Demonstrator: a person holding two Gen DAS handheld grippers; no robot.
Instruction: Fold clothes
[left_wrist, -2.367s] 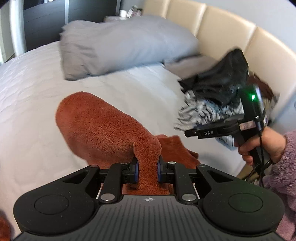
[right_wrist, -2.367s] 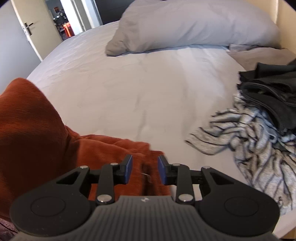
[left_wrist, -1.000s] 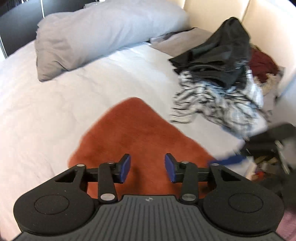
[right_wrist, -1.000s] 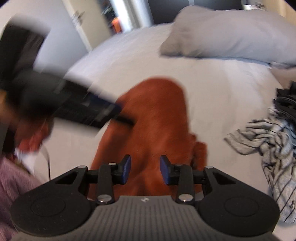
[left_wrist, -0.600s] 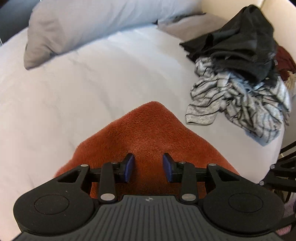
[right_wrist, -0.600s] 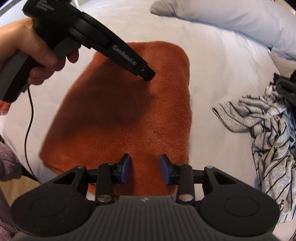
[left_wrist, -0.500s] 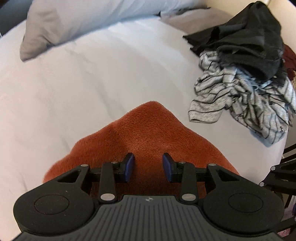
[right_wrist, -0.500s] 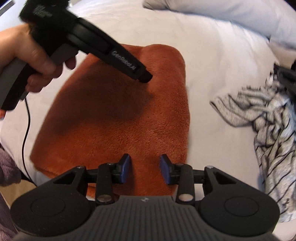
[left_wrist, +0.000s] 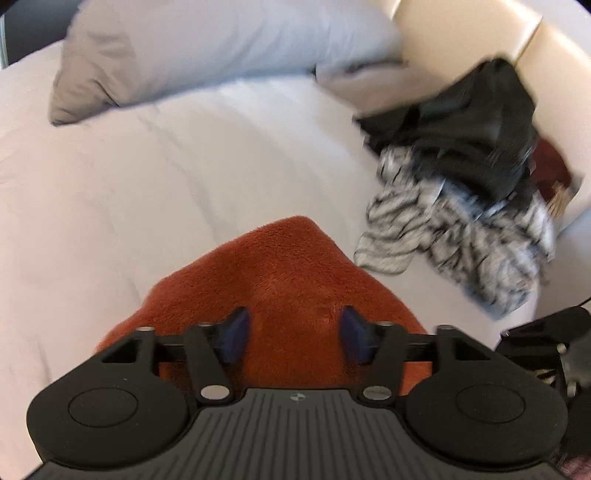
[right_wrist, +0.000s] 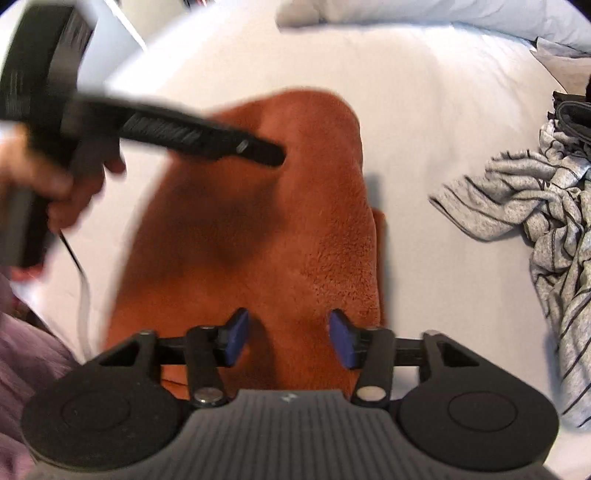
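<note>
A rust-orange fleece garment (left_wrist: 288, 280) lies folded flat on the white bed, its far corner pointing away in the left wrist view. My left gripper (left_wrist: 293, 332) hovers over its near part, jaws opening, the fleece below them and no pad pressing on it. In the right wrist view the same fleece (right_wrist: 288, 229) stretches away from my right gripper (right_wrist: 288, 334), whose jaws are also opening above the near edge with nothing pinched. The left gripper's body, held by a hand (right_wrist: 44, 184), reaches in blurred over the fleece's far left part.
A heap of unfolded clothes, a grey striped top (left_wrist: 450, 236) under black garments (left_wrist: 469, 136), lies to the right by the cream headboard (left_wrist: 461, 37). Grey pillows (left_wrist: 207, 48) rest at the far end of the white bed sheet (left_wrist: 129, 184). The striped top (right_wrist: 546, 221) shows right.
Both grippers' jaws have spread wider over the last half second. Both have dropped closer to the fleece, which lies flat. The left view has swung back toward the pillow.
</note>
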